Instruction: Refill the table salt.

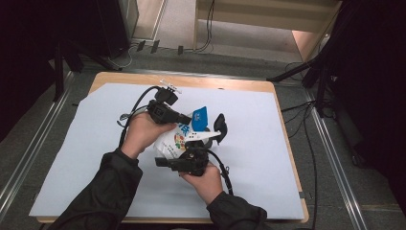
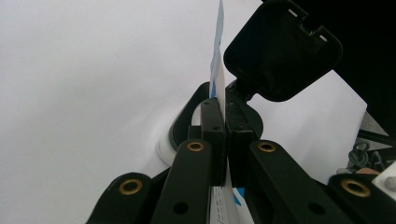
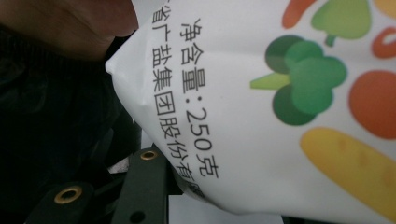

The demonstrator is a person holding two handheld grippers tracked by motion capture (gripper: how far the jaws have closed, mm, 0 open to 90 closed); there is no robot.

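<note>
We look down on one wooden table (image 1: pixel 249 86) covered by one pale blue sheet (image 1: pixel 258 158). Around it lies grey carpet (image 1: pixel 330 158), with a metal rail at 3 o'clock and another at 9 o'clock, cables (image 1: pixel 306 143) trailing at 3 o'clock, and dark stands and a pale wooden frame at 12 o'clock.

At the sheet's middle we count two hands, two grippers and one bag (image 1: pixel 178 139), white with a blue top and printed vegetables. The bag is held up between the grippers, just above the sheet.

The left gripper (image 2: pixel 226 122) comes in from 9 o'clock; its jaws are pressed together on the bag's thin edge. The right gripper (image 1: pixel 214 135) rises from 6 o'clock at the bag's 3 o'clock side; we cannot tell whether its jaws press on the bag, which lies close before its camera.
</note>
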